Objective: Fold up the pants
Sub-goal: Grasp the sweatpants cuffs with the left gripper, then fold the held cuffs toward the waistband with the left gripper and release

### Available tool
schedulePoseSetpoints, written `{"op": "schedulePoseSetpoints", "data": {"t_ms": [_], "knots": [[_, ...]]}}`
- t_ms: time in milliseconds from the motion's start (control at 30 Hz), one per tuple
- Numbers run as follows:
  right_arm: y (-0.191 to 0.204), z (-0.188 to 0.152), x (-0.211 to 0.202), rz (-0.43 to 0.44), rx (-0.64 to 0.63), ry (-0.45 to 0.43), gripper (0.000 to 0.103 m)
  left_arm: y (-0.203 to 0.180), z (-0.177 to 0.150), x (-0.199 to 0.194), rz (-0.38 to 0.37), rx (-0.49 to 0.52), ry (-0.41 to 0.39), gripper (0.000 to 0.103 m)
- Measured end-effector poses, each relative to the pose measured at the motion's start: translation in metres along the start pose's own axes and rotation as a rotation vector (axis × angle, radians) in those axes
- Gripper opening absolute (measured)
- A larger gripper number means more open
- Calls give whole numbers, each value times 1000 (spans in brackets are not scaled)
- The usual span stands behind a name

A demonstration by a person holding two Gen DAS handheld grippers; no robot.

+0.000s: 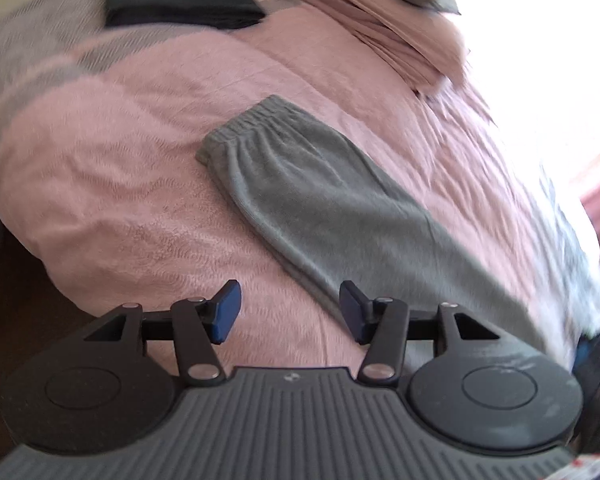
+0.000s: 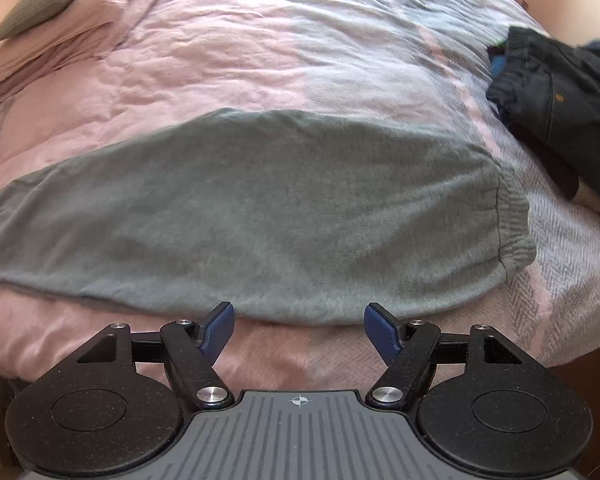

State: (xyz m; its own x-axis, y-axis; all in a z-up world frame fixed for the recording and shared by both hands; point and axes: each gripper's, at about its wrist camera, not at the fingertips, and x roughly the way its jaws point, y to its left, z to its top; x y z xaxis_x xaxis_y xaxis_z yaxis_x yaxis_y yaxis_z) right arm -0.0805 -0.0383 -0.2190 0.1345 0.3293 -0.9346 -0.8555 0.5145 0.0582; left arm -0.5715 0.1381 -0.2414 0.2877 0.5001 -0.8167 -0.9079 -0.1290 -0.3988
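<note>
Grey pants (image 2: 236, 216) spread lengthwise on a pink bedspread (image 1: 112, 184); left gripper (image 1: 290, 312) and right gripper (image 2: 299, 330) poised above the near edge, jaws parted, empty (best pinching both layers squarely before folding).

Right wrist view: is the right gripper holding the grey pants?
No: the right gripper is open and empty, near the edge of the grey pants.

Both tools are pointing steeply downward, with nothing between their fingers.

The left tool (image 1: 290, 312) is holding its blue pads (image 1: 227, 311) partly apart and gripping nothing; the right tool (image 2: 299, 330) is standing wider, its blue pads (image 2: 381, 330) also bare.
</note>
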Motion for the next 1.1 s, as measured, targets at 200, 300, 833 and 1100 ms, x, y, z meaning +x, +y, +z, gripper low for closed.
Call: {"op": "schedulePoseSetpoints", "data": {"t_ms": [200, 300, 833, 1100], "knots": [[-21, 11, 49, -13, 180, 55, 69, 58, 24, 71, -76, -278, -72, 49], [-22, 11, 61, -45, 242, 64, 69, 82, 33, 104, -117, -381, -77, 49], [11, 20, 82, -221, 331, 13, 69, 96, 64, 166, -266, -352, -79, 28], [-9, 20, 67, -301, 334, -39, 69, 39, 82, 136, -137, 22, -118, 10]]}}
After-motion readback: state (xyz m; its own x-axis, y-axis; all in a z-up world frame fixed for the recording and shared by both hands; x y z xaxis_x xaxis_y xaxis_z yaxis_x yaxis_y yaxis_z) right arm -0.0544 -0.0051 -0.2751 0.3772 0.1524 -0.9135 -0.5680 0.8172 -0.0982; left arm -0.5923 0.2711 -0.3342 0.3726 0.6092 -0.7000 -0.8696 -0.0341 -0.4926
